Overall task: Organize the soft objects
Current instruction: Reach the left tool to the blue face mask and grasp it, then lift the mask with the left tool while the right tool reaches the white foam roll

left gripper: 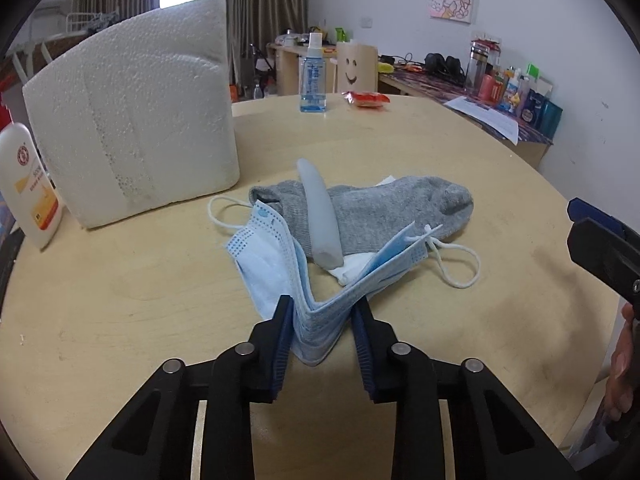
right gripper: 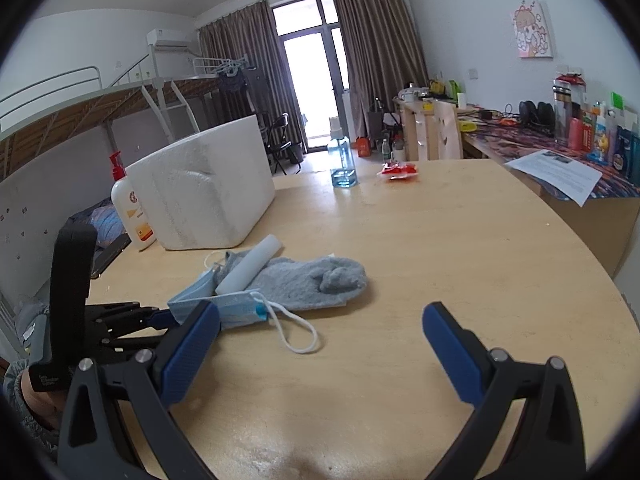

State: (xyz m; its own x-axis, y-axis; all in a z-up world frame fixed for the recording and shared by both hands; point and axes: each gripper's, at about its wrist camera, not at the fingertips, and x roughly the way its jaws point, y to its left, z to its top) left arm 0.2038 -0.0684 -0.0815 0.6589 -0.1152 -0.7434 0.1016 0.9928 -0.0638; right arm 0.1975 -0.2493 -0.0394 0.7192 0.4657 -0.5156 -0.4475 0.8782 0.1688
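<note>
two grippers: left gripper [left gripper: 322, 304] pinches the face mask [left gripper: 276, 256], right gripper [right gripper: 320, 316] gapes empty.

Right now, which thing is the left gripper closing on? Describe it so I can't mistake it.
Find the white foam block on the round table. In front of it lies a small pile; the left gripper pinches the blue pleated face mask, the only piece with white ear loops.

The left hand-held gripper [left gripper: 320, 312] is built of black angular plastic links, each arm joined by round silver pivot pins, with ribbed dark-blue pads [left gripper: 282, 344] lining the fingers' inner faces. The right hand-held gripper [right gripper: 320, 322] is the same make: black frame, silver pins, brighter blue ribbed pads [right gripper: 192, 354]. At the lower left edge of the right wrist view a grey sleeve cuff [right gripper: 16, 380] shows.
</note>
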